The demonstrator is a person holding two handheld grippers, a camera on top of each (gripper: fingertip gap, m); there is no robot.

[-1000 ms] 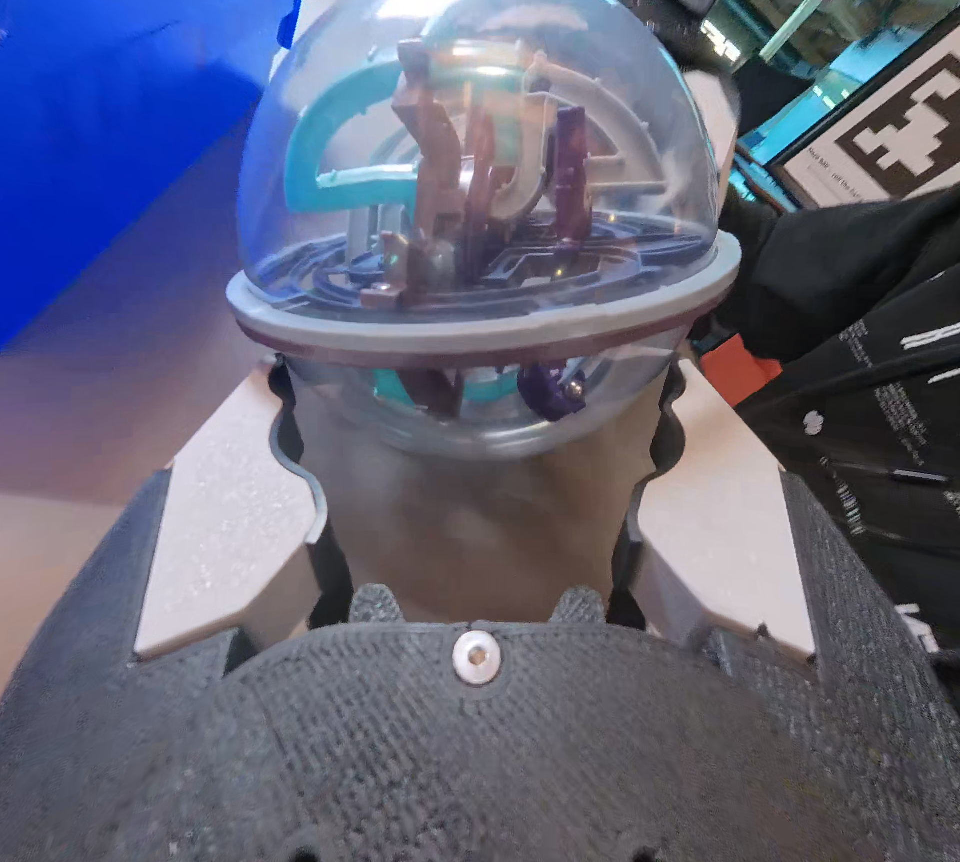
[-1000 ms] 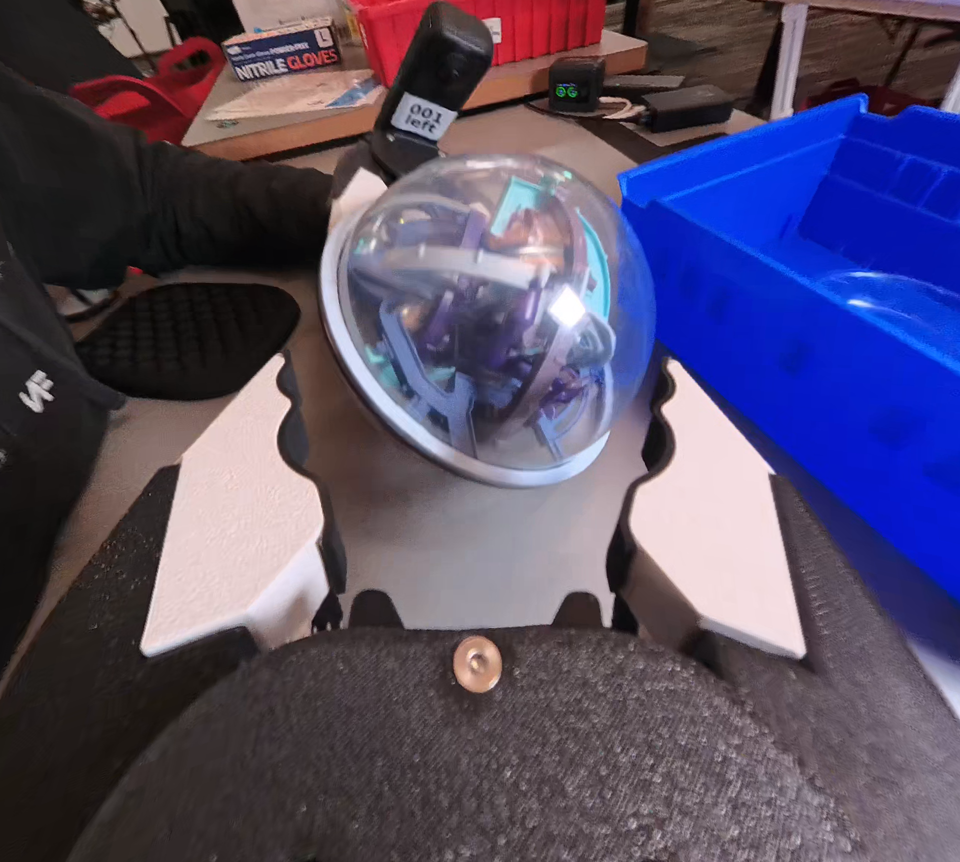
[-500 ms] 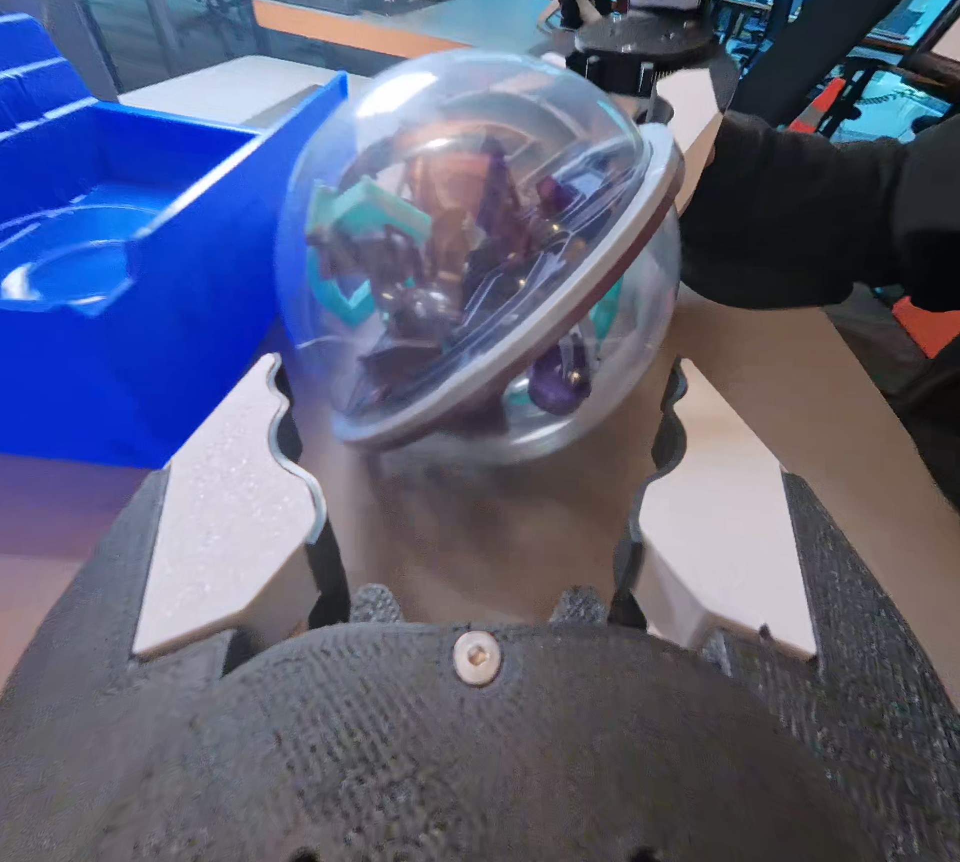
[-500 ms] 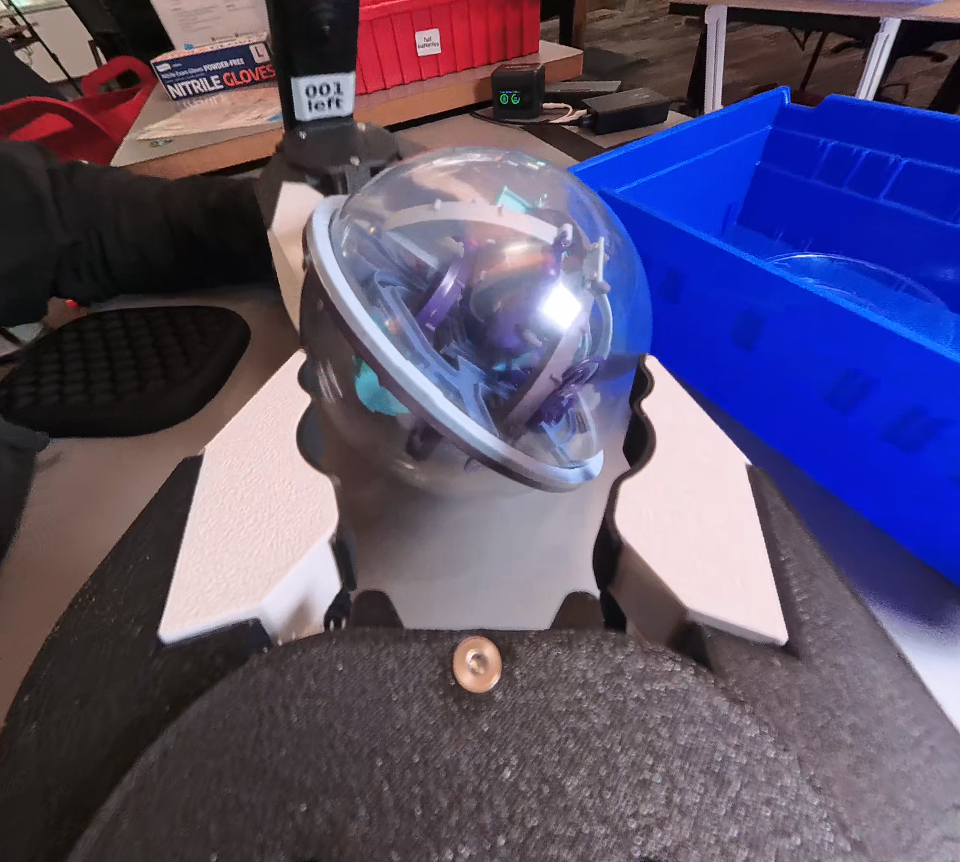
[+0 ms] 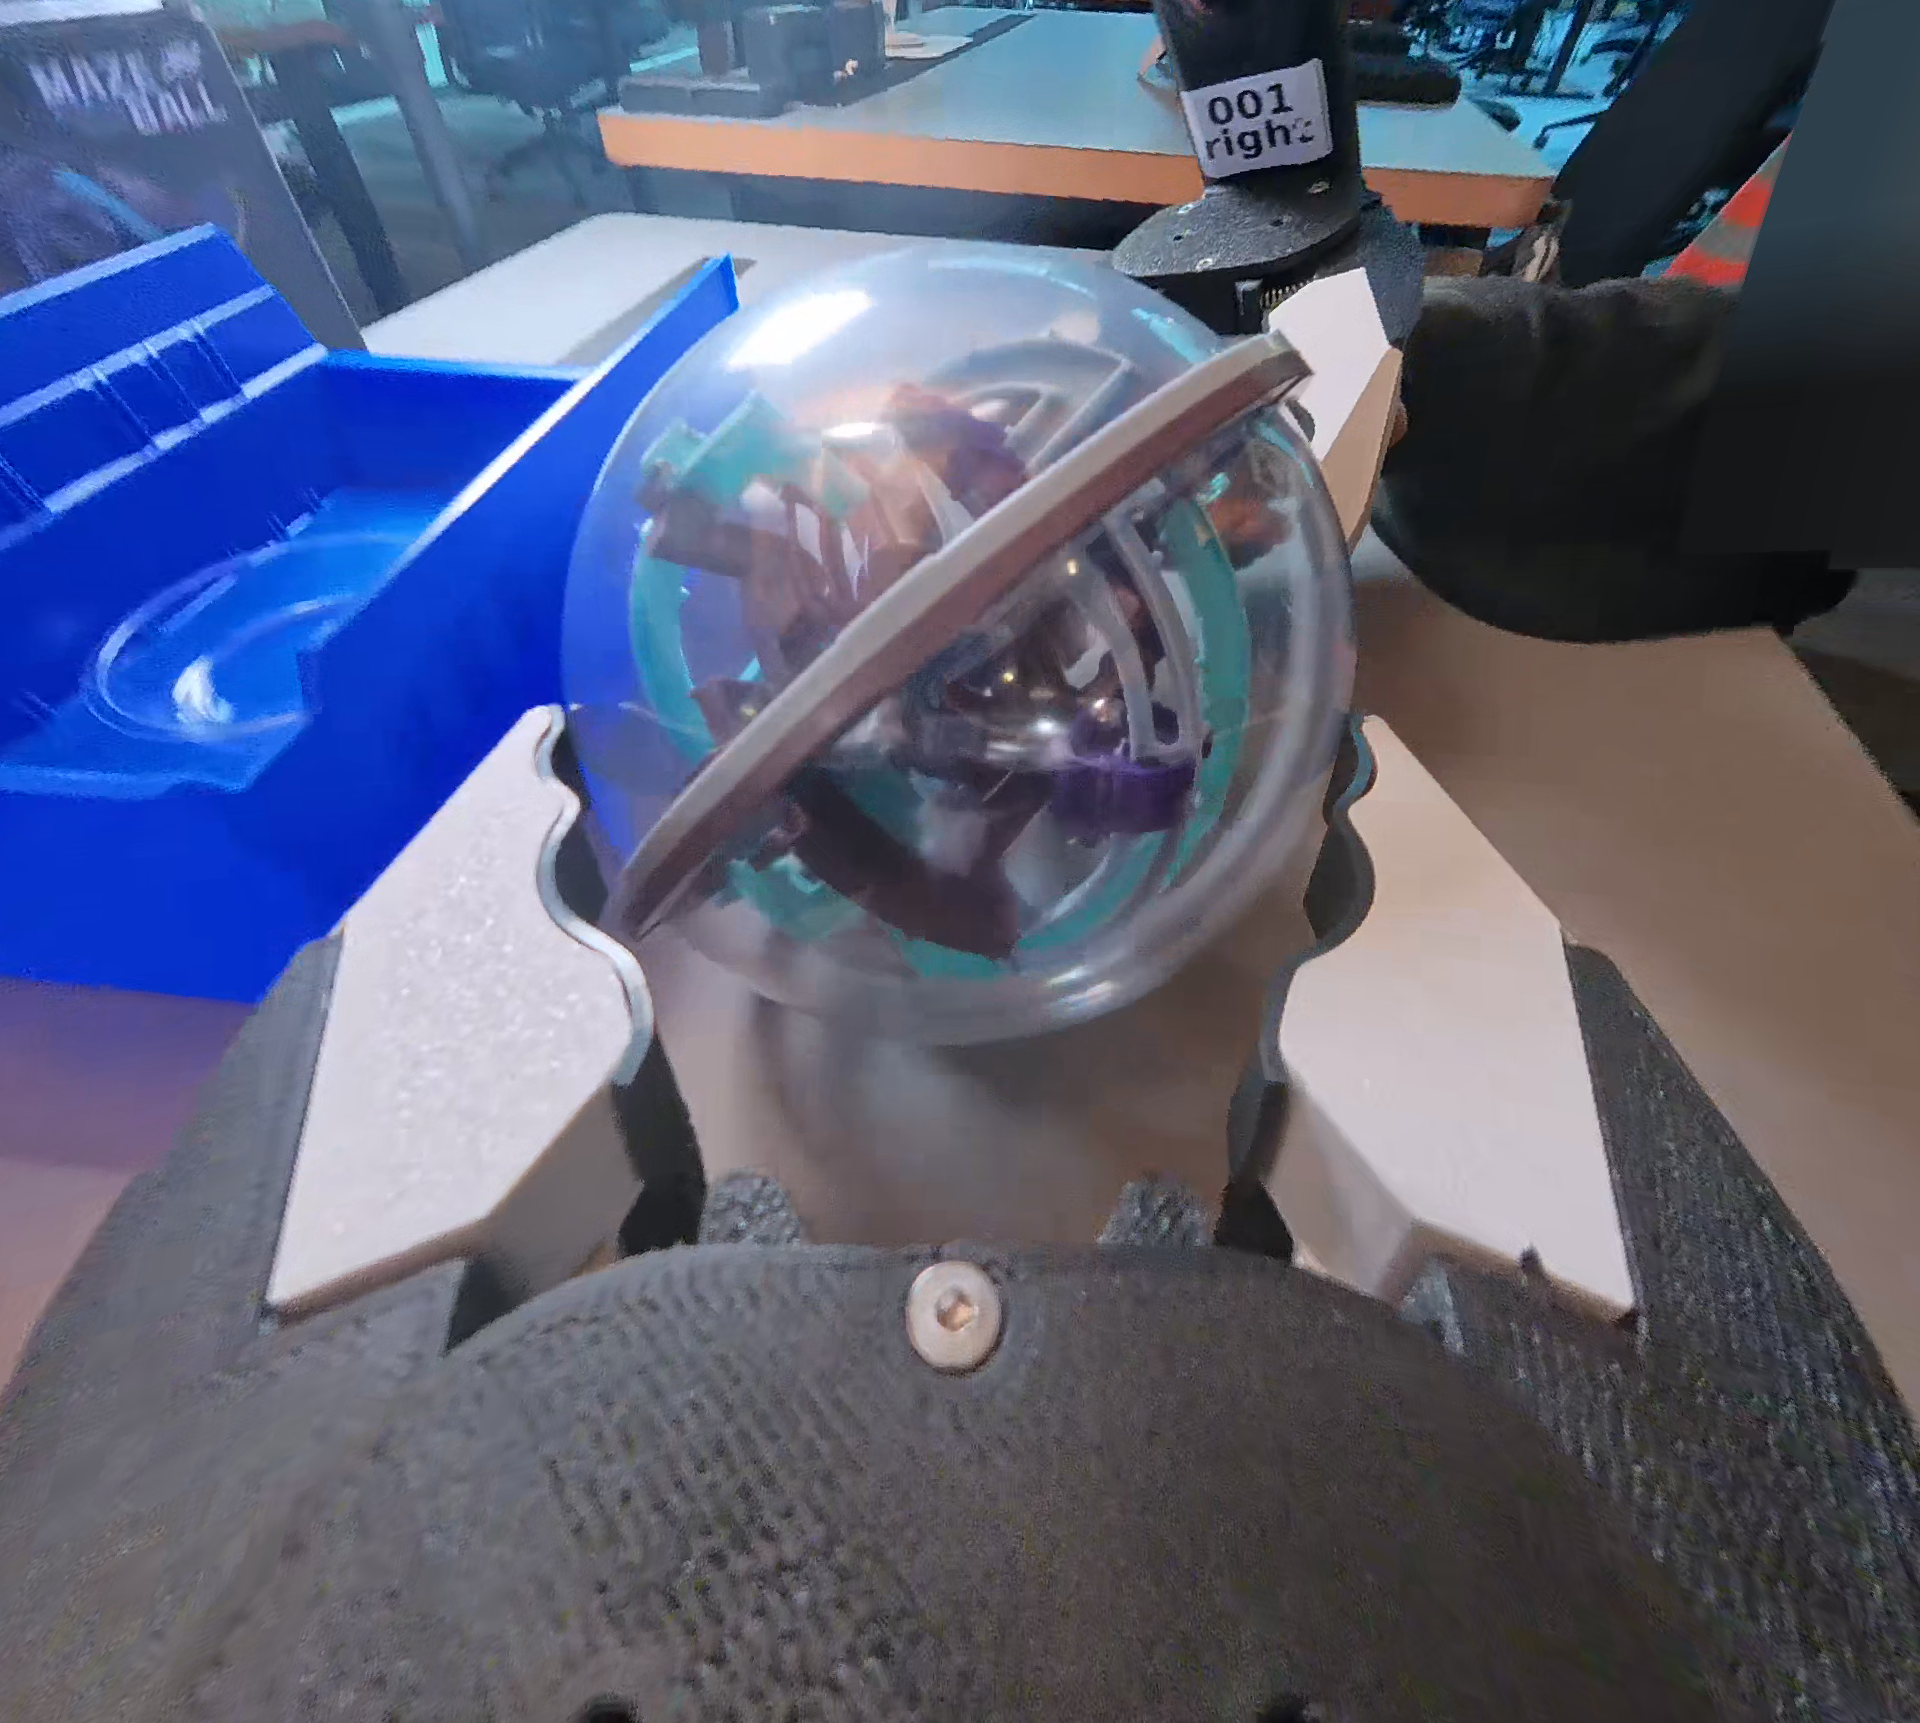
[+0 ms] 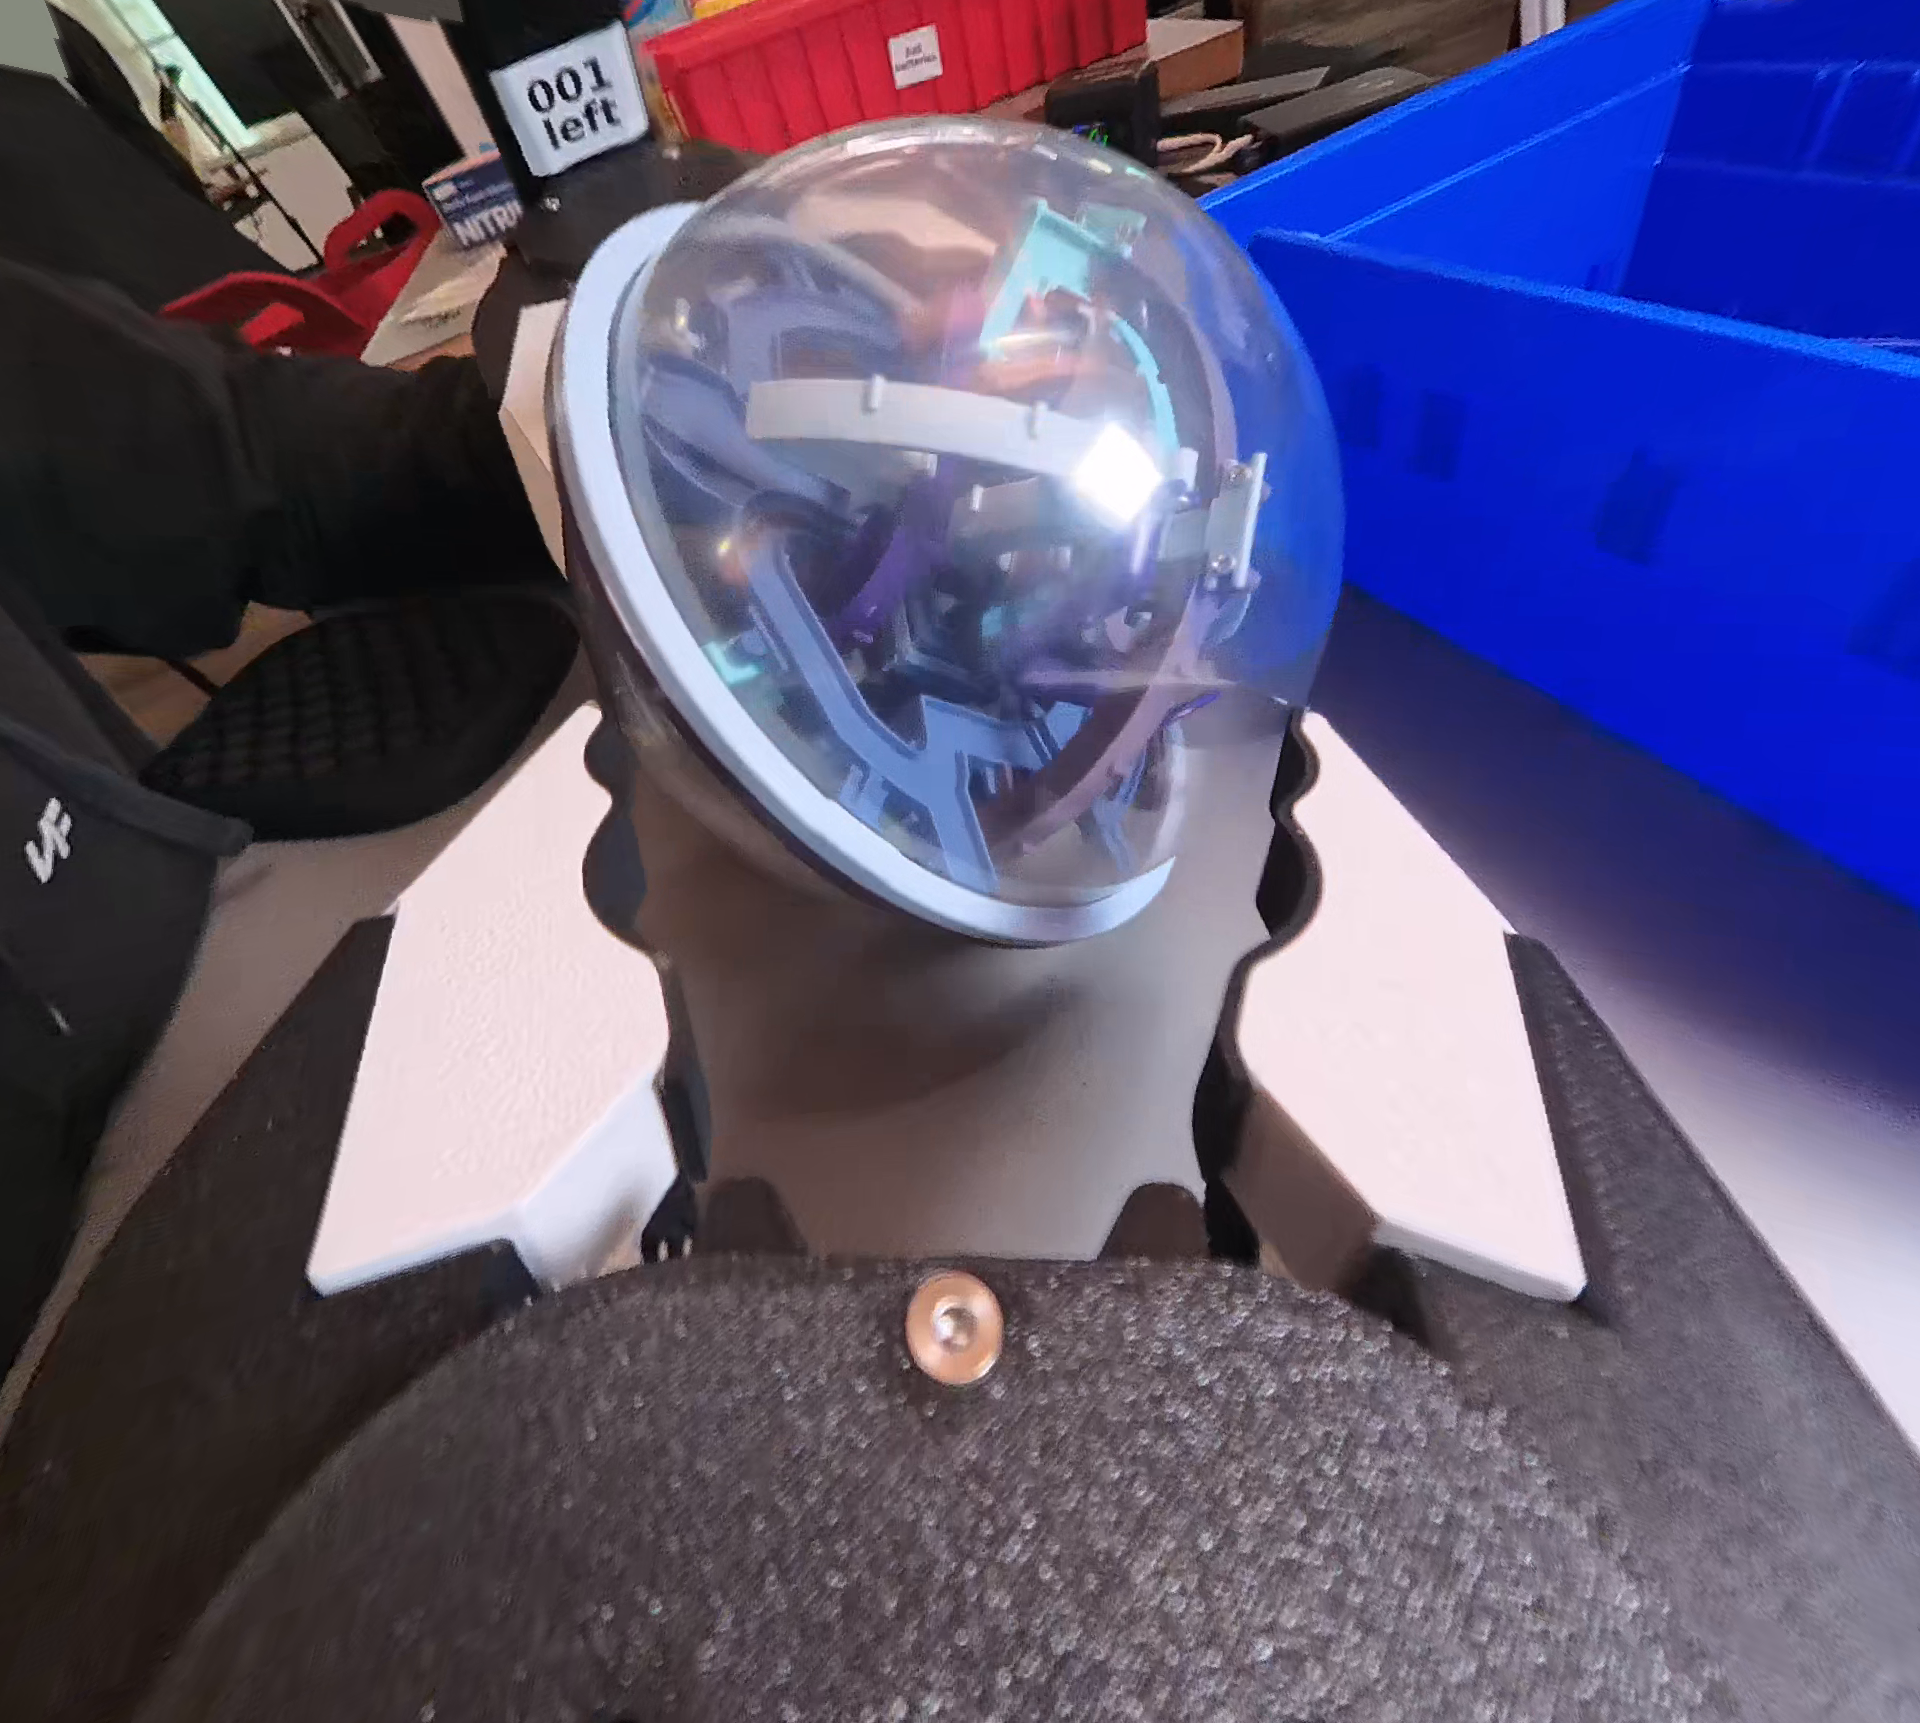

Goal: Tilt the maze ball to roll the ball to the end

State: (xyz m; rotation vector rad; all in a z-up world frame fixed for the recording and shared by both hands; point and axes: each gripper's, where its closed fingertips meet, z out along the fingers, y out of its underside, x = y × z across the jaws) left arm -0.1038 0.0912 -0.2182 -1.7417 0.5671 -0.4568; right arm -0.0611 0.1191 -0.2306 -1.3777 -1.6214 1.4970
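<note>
Both hand-held grippers [image 5: 951,832] [image 6: 940,832] clasping tilted maze ball [image 5: 956,645]

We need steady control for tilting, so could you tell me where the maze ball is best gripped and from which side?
Grip the maze ball on the clear dome walls at opposite sides, one gripper from each end, as the left gripper and right gripper sit now. The smooth sphere probably slips easily, so wide-spread fingers cradling its curve suit it; avoid the tilted grey rim.
</note>
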